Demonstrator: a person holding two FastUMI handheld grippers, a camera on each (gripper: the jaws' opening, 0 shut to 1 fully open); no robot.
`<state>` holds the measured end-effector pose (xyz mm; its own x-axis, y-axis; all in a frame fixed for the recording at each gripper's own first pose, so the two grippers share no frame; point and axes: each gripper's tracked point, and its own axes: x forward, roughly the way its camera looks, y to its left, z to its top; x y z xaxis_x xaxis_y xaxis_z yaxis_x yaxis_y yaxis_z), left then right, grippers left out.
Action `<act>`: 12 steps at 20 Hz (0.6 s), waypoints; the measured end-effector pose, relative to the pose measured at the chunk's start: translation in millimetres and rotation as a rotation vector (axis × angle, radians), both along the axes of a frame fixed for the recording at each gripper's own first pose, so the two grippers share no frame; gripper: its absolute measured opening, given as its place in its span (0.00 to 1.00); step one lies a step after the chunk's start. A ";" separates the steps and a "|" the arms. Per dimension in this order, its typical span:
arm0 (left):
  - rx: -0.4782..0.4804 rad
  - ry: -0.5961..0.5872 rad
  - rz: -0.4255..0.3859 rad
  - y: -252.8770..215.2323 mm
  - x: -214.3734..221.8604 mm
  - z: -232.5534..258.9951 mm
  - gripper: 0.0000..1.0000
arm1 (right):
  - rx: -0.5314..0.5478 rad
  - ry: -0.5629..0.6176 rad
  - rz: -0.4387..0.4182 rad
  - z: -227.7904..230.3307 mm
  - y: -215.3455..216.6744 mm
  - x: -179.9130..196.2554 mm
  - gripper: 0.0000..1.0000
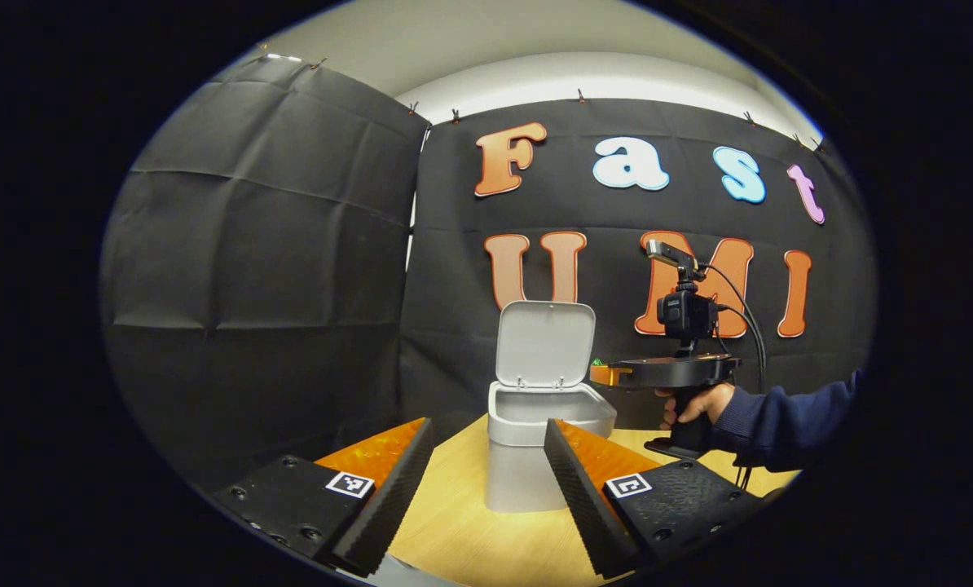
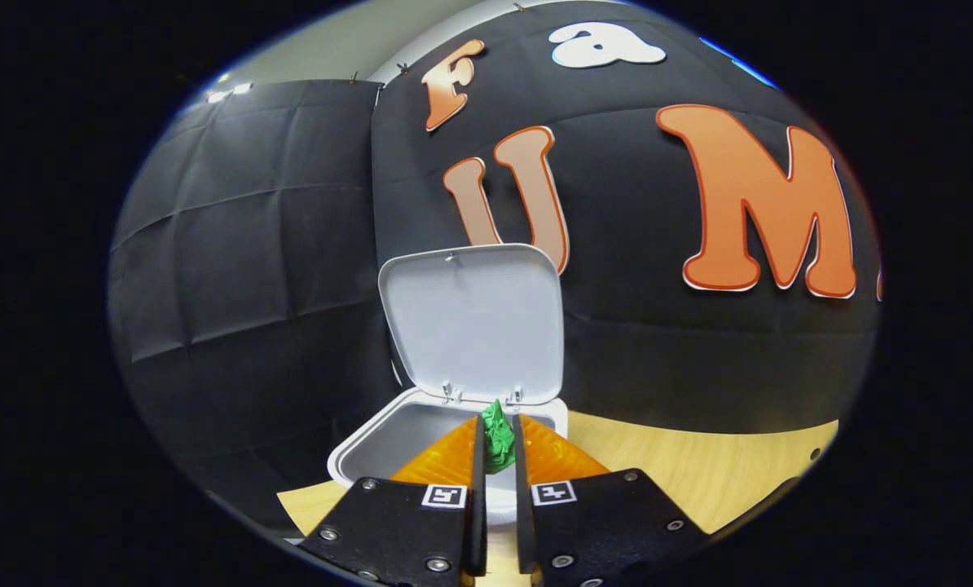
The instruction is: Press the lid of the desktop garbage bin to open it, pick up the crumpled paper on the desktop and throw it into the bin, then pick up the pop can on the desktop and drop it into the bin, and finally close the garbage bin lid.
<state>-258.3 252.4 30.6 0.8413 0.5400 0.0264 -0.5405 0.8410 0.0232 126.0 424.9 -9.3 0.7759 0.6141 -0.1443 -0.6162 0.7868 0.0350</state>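
A white desktop bin [image 1: 526, 477] stands on the wooden table, its lid [image 1: 545, 342] swung up and upright at the back. My left gripper [image 1: 488, 422] is open in front of the bin, its fingers on either side of the bin's body, apart from it. In the left gripper view my right gripper [image 1: 609, 373] hangs level just right of the bin's rim, held by a hand [image 1: 698, 403]. In the right gripper view the right gripper [image 2: 498, 420] is shut on a green crumpled paper [image 2: 499, 440], right over the open bin [image 2: 372, 444], below the raised lid [image 2: 474, 318].
The light wooden table [image 1: 470, 522] runs under and around the bin, with bare wood [image 2: 698, 473] to the bin's right. Black cloth walls stand close behind and to the left. A dark blue sleeve [image 1: 788, 424] reaches in from the right.
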 end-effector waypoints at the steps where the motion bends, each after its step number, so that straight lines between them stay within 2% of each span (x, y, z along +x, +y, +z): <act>1: 0.000 0.000 0.011 2.9 -2.7 -1.7 0.88 | -0.007 0.009 -0.001 -5.6 8.0 4.1 0.17; 5: -0.012 0.007 0.046 14.5 -13.2 -5.8 0.88 | -0.013 -0.010 0.018 -14.6 24.6 1.6 0.36; 6: -0.019 0.009 0.049 16.0 -12.3 -7.8 0.88 | -0.011 -0.010 0.033 -14.7 28.2 -0.6 0.47; 7: -0.022 0.008 0.051 16.4 -12.5 -8.0 0.88 | -0.012 -0.017 0.037 -13.2 28.0 -0.6 0.42; 8: -0.025 0.006 0.049 16.9 -11.9 -9.6 0.88 | -0.012 -0.026 0.036 -12.1 26.9 -2.8 0.62; 12: -0.026 0.011 0.014 6.5 1.2 -10.6 0.90 | 0.011 -0.037 0.028 -5.7 12.4 -6.7 0.84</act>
<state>-257.1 258.9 20.0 0.8340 0.5518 0.0030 -0.5518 0.8339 0.0075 119.3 437.3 -15.0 0.7631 0.6370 -0.1091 -0.6390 0.7689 0.0199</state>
